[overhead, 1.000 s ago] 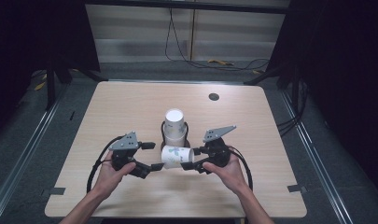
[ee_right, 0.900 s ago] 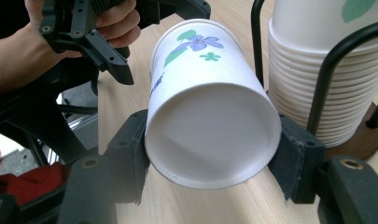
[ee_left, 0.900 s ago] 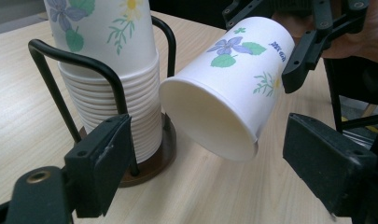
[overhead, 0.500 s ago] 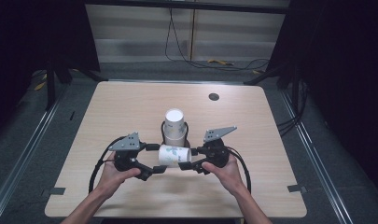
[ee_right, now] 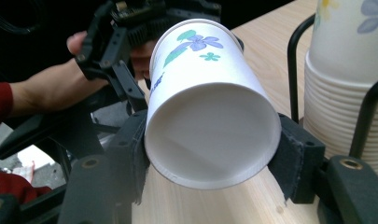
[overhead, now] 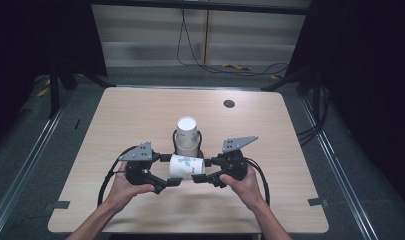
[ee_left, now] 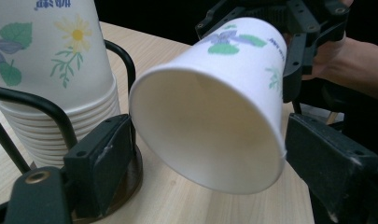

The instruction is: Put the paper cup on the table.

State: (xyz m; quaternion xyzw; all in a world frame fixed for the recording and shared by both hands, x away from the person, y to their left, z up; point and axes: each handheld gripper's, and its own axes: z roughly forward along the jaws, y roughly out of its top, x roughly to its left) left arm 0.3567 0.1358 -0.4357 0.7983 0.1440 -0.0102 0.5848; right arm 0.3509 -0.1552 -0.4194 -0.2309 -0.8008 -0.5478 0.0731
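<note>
One paper cup lay sideways just above the worktop, clamped near its base by the right tongs; the left tongs stood apart around its rim. It looked light, thin-walled and easily crushed, best held gently by the stiffer base. Blue print on it was unreadable.
</note>
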